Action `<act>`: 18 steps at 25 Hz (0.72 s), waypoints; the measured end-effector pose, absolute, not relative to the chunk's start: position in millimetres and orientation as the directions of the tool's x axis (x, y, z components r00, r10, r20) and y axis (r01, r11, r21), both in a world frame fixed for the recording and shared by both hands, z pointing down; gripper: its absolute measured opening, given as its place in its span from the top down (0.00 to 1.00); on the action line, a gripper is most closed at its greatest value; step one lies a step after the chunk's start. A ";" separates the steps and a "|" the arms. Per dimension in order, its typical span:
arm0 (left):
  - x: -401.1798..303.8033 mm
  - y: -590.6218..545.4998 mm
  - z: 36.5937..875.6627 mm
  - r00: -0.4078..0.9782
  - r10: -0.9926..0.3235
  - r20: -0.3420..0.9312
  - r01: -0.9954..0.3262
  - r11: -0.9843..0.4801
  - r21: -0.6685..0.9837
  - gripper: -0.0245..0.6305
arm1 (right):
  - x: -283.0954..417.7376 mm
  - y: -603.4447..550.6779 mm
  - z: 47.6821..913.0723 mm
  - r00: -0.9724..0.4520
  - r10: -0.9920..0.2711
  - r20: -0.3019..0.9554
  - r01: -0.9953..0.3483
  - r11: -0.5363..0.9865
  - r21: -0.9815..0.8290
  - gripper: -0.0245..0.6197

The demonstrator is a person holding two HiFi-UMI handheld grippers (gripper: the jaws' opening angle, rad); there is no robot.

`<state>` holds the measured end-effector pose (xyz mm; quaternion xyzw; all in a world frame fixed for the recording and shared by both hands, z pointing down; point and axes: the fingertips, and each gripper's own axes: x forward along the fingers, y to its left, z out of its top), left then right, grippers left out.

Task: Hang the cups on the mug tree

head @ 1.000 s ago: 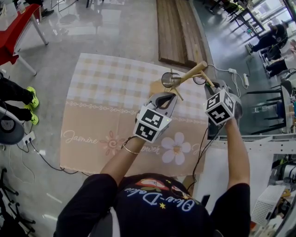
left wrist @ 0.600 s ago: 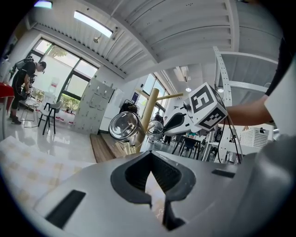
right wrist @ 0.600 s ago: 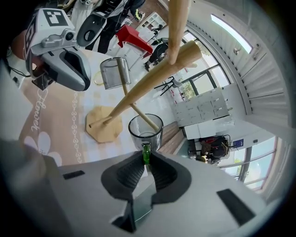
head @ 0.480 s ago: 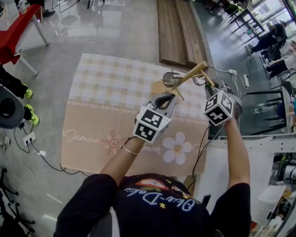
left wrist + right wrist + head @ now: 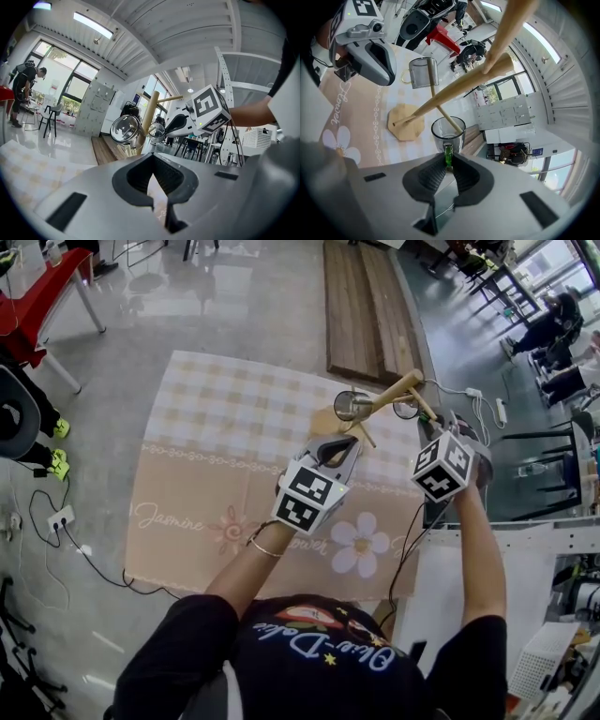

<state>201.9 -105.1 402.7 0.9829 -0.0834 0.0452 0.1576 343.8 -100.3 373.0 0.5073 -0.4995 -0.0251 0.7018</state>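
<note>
- Both grippers and both cups sit in the same spots as a second ago.
- The marker cube on the right gripper (image 5: 448,164) has tipped over a little.
- At the left edge of the head view, the dark round chair (image 5: 17,413) is now higher up than before.
- Both arms reach forward over the flowery cloth (image 5: 216,456).
- The left gripper (image 5: 152,168) points almost level at the mug tree (image 5: 394,390). Its jaws are together, with nothing between them.
- The right gripper sits just right of the tree and slants down.
- Its jaws pinch the green handle (image 5: 448,156) of a clear glass cup (image 5: 448,130).
- A thin wooden peg of the tree pokes into that cup.
- The other cup (image 5: 423,72) already hangs on the far side of the tree, above the wooden base (image 5: 406,123).
</note>
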 end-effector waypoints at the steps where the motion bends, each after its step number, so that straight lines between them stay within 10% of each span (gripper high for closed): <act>1: 201.2 -104.9 402.3 0.982 -0.152 0.115 -0.180 -0.936 0.303 0.96 | 343.3 -100.1 372.4 0.503 -0.543 0.672 -0.462 0.488 0.741 0.89; 18: 191.1 -101.0 403.0 0.980 -0.163 0.112 -0.191 -0.930 0.314 0.96 | 331.4 -101.0 366.7 0.521 -0.564 0.641 -0.376 0.522 0.765 0.89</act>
